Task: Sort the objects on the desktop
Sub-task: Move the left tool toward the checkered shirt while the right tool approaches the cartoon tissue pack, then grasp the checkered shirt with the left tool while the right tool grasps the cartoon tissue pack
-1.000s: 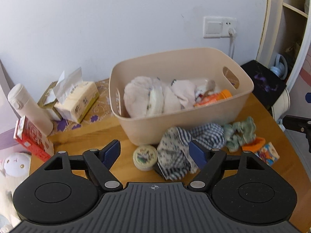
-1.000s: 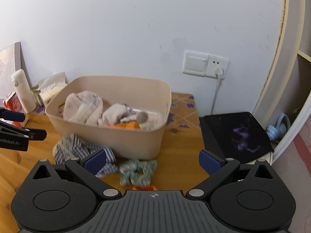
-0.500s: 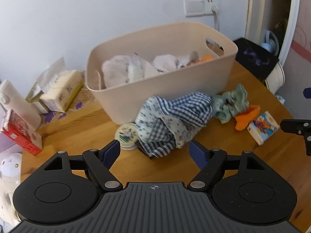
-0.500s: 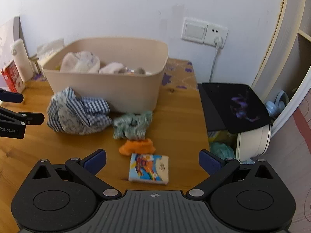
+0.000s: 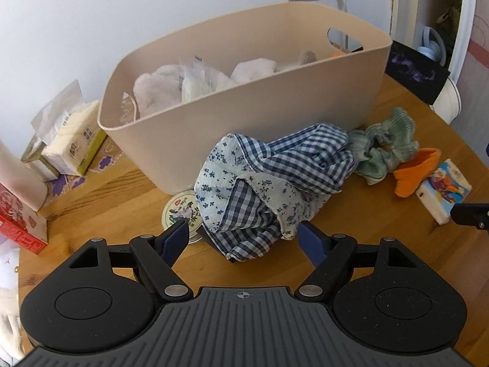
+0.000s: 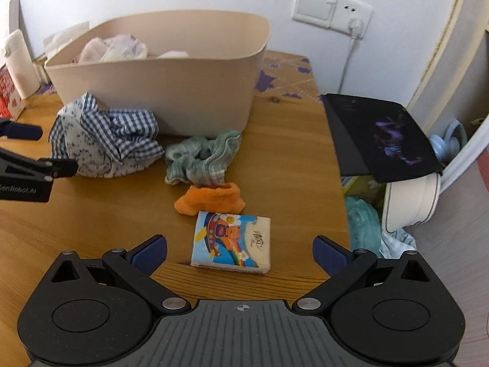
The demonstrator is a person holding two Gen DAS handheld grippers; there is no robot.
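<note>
Left wrist view: the left hand-held gripper hangs over the wooden surface with its jaws spread wide and nothing held.
Cloth: a blue checked cloth lies bunched just ahead of the left hand-held gripper, its near edge between the two fingers but not pinched.
Tin: a small round tin sits by the left finger, partly under the cloth.
Bin: a beige bin stands beyond the cloth and touches it; inside are pale soft bundles, a clear packet and something orange at the far end.
Right hand-held gripper: the right hand-held gripper is wide open and empty.
Tissue pack: a small cartoon-printed tissue pack lies flat between and just ahead of its fingers, touched by neither.
Beyond the pack: an orange cloth piece, then a green scrunchie near the bin.
Left of the bin: a tissue box.
</note>
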